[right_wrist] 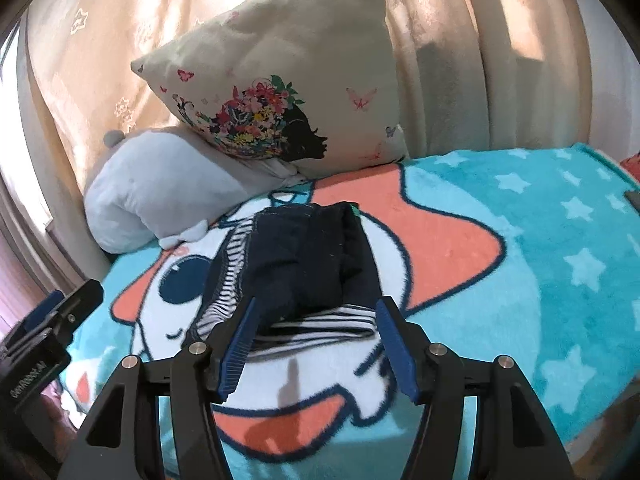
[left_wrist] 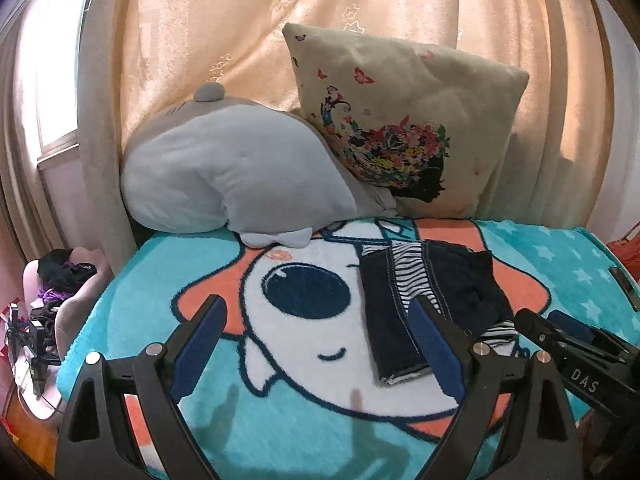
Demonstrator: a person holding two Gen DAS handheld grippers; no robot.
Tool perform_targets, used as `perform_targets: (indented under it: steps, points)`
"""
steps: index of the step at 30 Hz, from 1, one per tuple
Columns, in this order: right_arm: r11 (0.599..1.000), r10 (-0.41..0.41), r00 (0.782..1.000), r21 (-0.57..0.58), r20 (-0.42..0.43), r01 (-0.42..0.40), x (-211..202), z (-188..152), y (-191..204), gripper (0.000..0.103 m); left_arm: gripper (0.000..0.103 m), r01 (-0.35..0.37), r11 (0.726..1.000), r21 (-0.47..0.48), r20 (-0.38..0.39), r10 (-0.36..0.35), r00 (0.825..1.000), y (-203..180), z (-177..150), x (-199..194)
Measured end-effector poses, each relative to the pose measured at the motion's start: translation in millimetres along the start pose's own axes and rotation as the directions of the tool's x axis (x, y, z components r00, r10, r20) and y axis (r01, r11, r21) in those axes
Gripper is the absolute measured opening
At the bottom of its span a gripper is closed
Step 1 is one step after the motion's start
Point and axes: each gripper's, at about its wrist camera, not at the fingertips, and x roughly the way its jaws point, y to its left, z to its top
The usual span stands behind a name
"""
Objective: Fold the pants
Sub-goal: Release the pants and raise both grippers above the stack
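Observation:
Dark navy pants (left_wrist: 404,300) with a black-and-white striped lining lie folded in a compact bundle on the cartoon blanket (left_wrist: 160,280). They also show in the right wrist view (right_wrist: 304,268). My left gripper (left_wrist: 320,312) is open and empty, just in front and left of the bundle, its right finger at the bundle's near edge. My right gripper (right_wrist: 316,316) is open and empty, its fingers either side of the bundle's near striped end, above the blanket (right_wrist: 520,260). The right gripper also appears at the right in the left wrist view (left_wrist: 560,328).
A grey plush toy (left_wrist: 224,176) and a floral cushion (left_wrist: 404,128) lean against the curtain (left_wrist: 240,20) at the back. A pink chair with clothes (left_wrist: 68,276) stands off the left edge. A dark flat object (left_wrist: 624,284) lies at the blanket's right edge.

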Motion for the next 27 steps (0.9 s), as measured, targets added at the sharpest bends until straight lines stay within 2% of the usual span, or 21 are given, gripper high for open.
perform_targets:
  steps: [8, 27]
  points:
    - [0.999, -0.039, 0.999, -0.036, 0.018, 0.040, -7, -3, 2, 0.069, 0.092, 0.004, 1.000, 0.002, 0.003, -0.004, 1.000, -1, 0, -2]
    - [0.994, -0.087, 0.996, -0.069, -0.002, 0.086, 4, -12, 8, 0.072, 0.092, 0.036, 0.999, -0.006, -0.075, -0.036, 0.996, -1, -10, 18]
